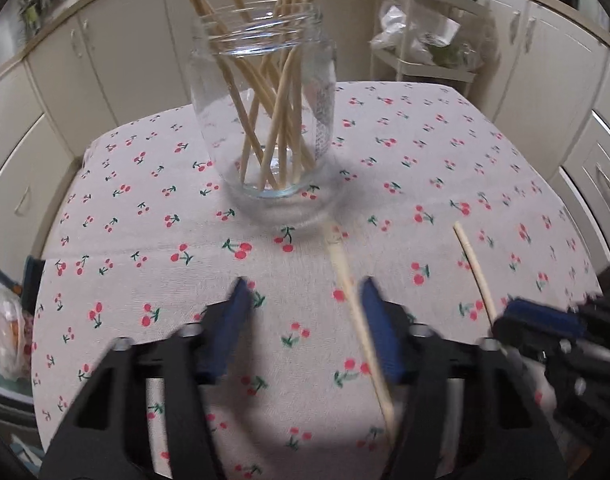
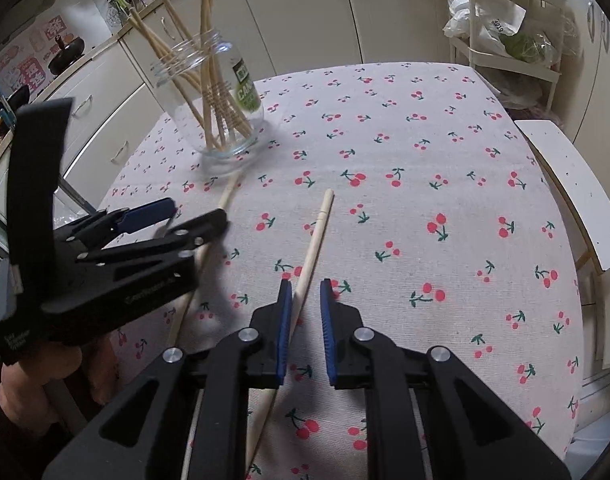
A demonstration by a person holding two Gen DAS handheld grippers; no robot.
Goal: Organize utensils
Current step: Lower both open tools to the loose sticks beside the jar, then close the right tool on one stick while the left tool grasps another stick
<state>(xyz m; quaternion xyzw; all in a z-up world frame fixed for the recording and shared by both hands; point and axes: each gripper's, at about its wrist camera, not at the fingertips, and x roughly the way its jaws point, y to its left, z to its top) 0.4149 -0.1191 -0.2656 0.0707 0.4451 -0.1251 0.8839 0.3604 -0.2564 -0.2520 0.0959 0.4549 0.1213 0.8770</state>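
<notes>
A clear glass jar (image 1: 265, 120) holding several wooden chopsticks stands upright on the cherry-print tablecloth (image 1: 165, 248); it also shows in the right wrist view (image 2: 217, 104). Two loose chopsticks lie on the cloth. One chopstick (image 1: 357, 312) runs between the fingers of my left gripper (image 1: 305, 300), close to the right finger; the jaws are open. The other chopstick (image 2: 311, 252) lies between the jaws of my right gripper (image 2: 307, 300), which are open and narrow around it. The left gripper also shows in the right wrist view (image 2: 177, 216), and the right gripper in the left wrist view (image 1: 537, 316).
Cream kitchen cabinets (image 1: 105, 60) surround the table. A white rack with bags (image 2: 505, 32) stands behind the far right corner. A white chair (image 2: 577, 192) is at the table's right edge. A plastic bag (image 1: 5, 328) sits off the left edge.
</notes>
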